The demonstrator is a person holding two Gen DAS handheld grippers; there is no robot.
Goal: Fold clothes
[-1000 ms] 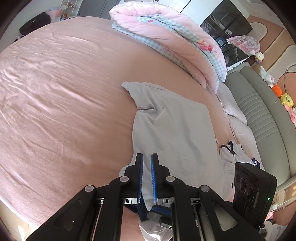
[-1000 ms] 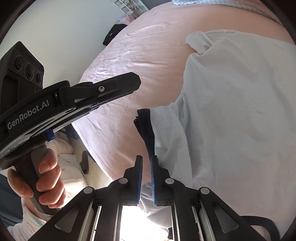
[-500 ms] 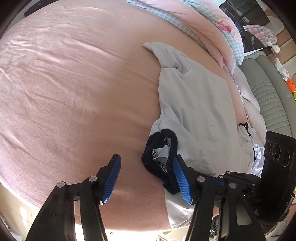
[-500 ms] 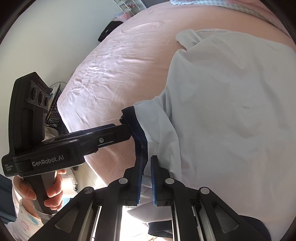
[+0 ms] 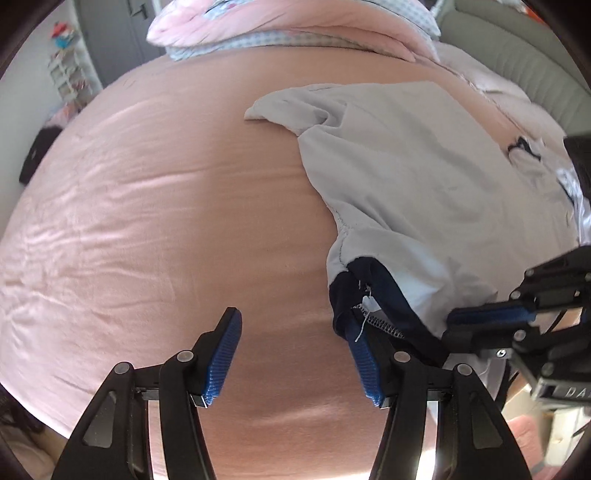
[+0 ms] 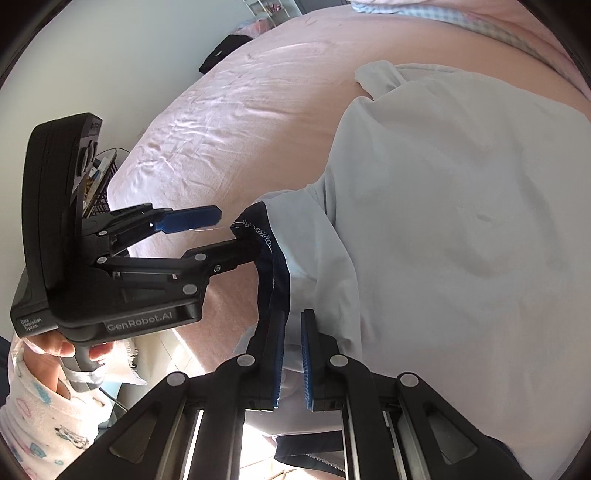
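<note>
A pale grey shirt (image 5: 424,177) (image 6: 461,221) lies spread on the pink bed sheet (image 5: 166,221), one sleeve ending in a navy cuff (image 5: 373,288) (image 6: 275,273). My left gripper (image 5: 295,354) (image 6: 238,230) is open low over the sheet. Only bare sheet shows between its pads, and the cuff rests against its right finger. My right gripper (image 6: 291,354) (image 5: 454,326) is shut on the sleeve fabric just behind the cuff, close to the right of the left gripper. A person's hand (image 6: 74,350) holds the left gripper's handle.
A folded pink and checked quilt (image 5: 295,26) (image 6: 480,22) lies at the far end of the bed, with a grey padded headboard (image 5: 517,44) to its right. A black item (image 5: 33,162) (image 6: 221,51) sits by the far left edge. The bed's near edge runs under both grippers.
My left gripper opened, let go of the shirt fabric, rolled and sank toward the sheet. The navy cuff now hangs loose beside it. The right gripper stayed shut on the sleeve.
</note>
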